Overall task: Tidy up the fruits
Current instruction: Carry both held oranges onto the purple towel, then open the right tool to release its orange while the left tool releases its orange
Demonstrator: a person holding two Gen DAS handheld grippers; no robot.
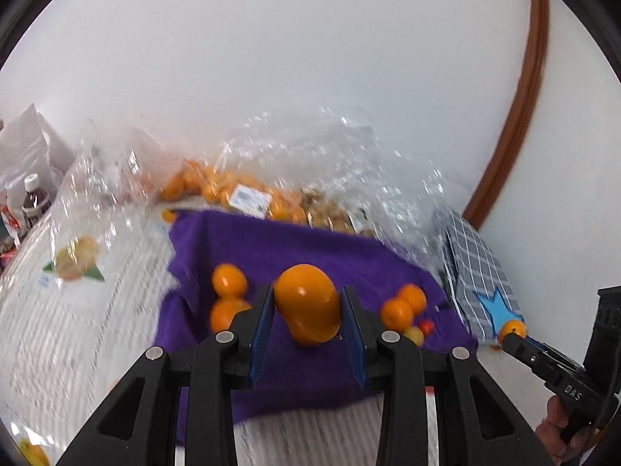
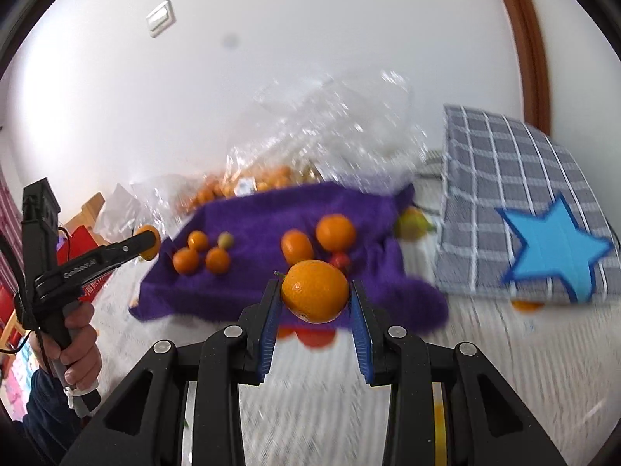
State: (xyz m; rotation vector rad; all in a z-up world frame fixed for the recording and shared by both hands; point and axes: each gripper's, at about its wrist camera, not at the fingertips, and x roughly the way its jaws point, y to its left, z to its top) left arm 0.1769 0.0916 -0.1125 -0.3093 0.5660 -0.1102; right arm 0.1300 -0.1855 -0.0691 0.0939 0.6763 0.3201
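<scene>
My left gripper (image 1: 307, 303) is shut on an oblong orange fruit (image 1: 308, 305) and holds it above the purple cloth (image 1: 310, 248). My right gripper (image 2: 315, 297) is shut on a round orange (image 2: 315, 296) above the near edge of the same cloth (image 2: 271, 213). Two small oranges (image 1: 229, 297) lie on the cloth left of the left gripper, and two more (image 1: 403, 306) lie to its right with a small red fruit (image 1: 427, 325). In the right wrist view, three small oranges (image 2: 200, 254) and two larger ones (image 2: 318, 239) lie on the cloth.
Clear plastic bags with many small oranges (image 1: 233, 190) stand behind the cloth by the white wall. A grey checked bag with a blue star (image 2: 535, 225) lies to the right. A printed fruit bag (image 1: 77, 260) and a dark bottle (image 1: 35, 198) are at the left.
</scene>
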